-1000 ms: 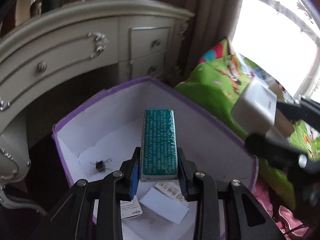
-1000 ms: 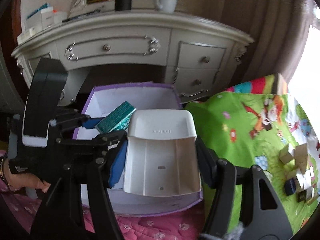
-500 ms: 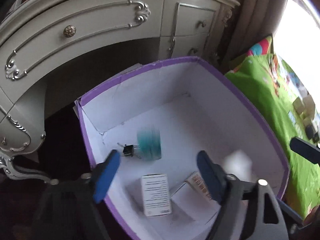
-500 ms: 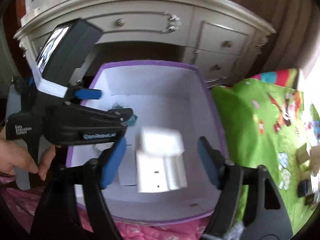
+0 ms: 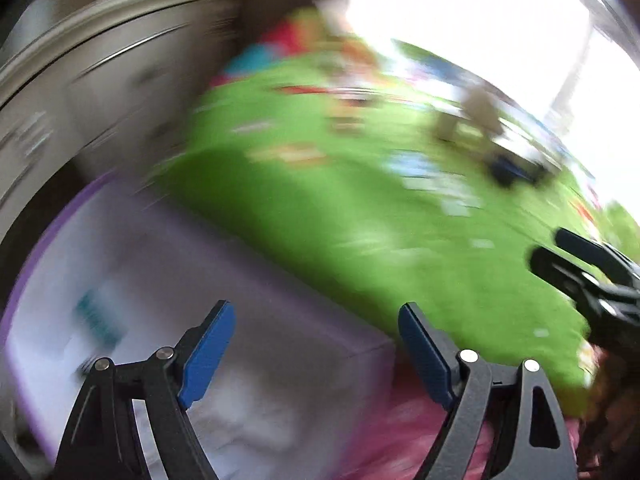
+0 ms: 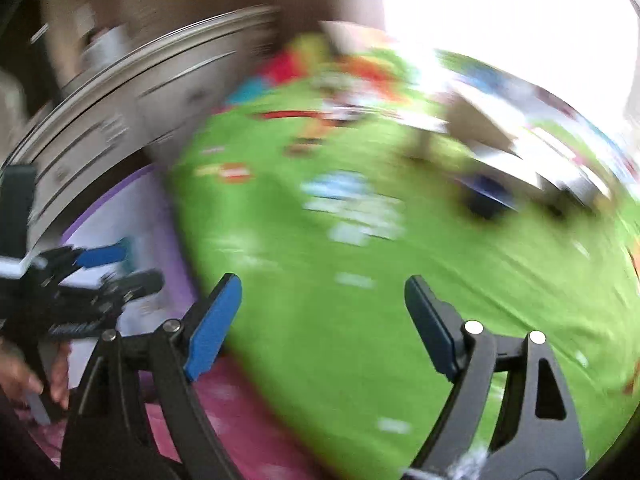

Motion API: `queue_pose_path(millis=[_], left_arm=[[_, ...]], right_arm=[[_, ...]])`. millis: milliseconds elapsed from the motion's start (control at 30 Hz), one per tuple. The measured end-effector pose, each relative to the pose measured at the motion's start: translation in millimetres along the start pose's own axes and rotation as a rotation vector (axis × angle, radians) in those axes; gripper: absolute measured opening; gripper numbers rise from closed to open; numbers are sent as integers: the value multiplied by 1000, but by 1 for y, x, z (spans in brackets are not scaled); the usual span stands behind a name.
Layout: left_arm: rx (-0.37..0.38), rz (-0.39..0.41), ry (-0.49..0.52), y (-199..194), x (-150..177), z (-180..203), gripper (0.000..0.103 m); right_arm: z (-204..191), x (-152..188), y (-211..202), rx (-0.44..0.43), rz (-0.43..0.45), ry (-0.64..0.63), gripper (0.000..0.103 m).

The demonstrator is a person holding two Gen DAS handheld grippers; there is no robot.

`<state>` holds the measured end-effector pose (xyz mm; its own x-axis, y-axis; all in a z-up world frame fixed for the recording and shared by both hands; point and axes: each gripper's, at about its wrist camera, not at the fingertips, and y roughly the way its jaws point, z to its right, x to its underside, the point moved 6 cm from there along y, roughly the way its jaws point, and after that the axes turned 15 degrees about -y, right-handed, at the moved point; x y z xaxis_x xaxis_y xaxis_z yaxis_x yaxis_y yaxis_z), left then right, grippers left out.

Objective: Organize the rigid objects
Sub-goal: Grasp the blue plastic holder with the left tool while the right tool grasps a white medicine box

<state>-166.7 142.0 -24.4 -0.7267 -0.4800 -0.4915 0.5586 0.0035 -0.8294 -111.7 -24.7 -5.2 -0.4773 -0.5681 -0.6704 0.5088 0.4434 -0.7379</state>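
Both grippers, left (image 5: 316,344) and right (image 6: 322,320), gape wide with nothing between pads; right jaws just opening.
Views blurred. Teal box (image 5: 98,318) lies inside purple-rimmed box (image 5: 48,224), left of green mat (image 6: 360,280); dresser (image 5: 100,92) far left.

**Both grippers let go over the box and swing toward the green mat**

The left gripper (image 5: 316,344), clamped on a teal box a second ago, now has empty, wide-apart jaws; the teal box (image 5: 98,316) lies blurred inside the purple-rimmed box (image 5: 280,312). The right gripper (image 6: 322,320) no longer holds the white tray; its jaws have just been opening, with nothing between them. Both views have turned from the box to the green mat (image 6: 360,280), now heavily blurred.
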Motion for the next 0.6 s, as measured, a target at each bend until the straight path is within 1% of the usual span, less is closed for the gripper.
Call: queue_pose_path(millis=[33,67,100,133,200,233,267,300,367,400,433,500,567,600], left_arm=[[39,-5,55,9,-1,27,85],[64,-11,94,18,-2,46,85],[86,-23,146,32,-3,74,85],[91,-38,176,44,-4,94,85],[102,-71,198,66,-5,128,85],[94,-66,205,73,-6,139,89],[72,-33,224,78,-8,150,90],[62,-23,242,84,-8,159,91],[41,-11,287,93,-11,175,94],[51,-21,295,97,-14,179,95],[52,-26,297,102,-19,186,95],[44,-33,279,115,-34,199,95],[46,-40,262,126,-47,214,95],[49,-44,260,132,-51,221,97]], right_arm=[[18,6,-2,24,-6,33,86],[48,17,-6,62,-15,89,86],[74,28,-10,99,-21,145,86],[94,35,-13,123,-25,189,86],[131,46,-13,161,-39,260,86],[153,54,-10,181,-56,309,86],[167,58,-8,189,-70,348,86],[181,61,-5,188,-76,383,86],[193,63,1,184,-83,408,86],[197,62,5,175,-90,406,86],[200,59,10,169,-94,393,86],[199,54,16,195,-83,370,88],[197,54,18,201,-44,372,92],[196,55,18,207,-22,372,93]])
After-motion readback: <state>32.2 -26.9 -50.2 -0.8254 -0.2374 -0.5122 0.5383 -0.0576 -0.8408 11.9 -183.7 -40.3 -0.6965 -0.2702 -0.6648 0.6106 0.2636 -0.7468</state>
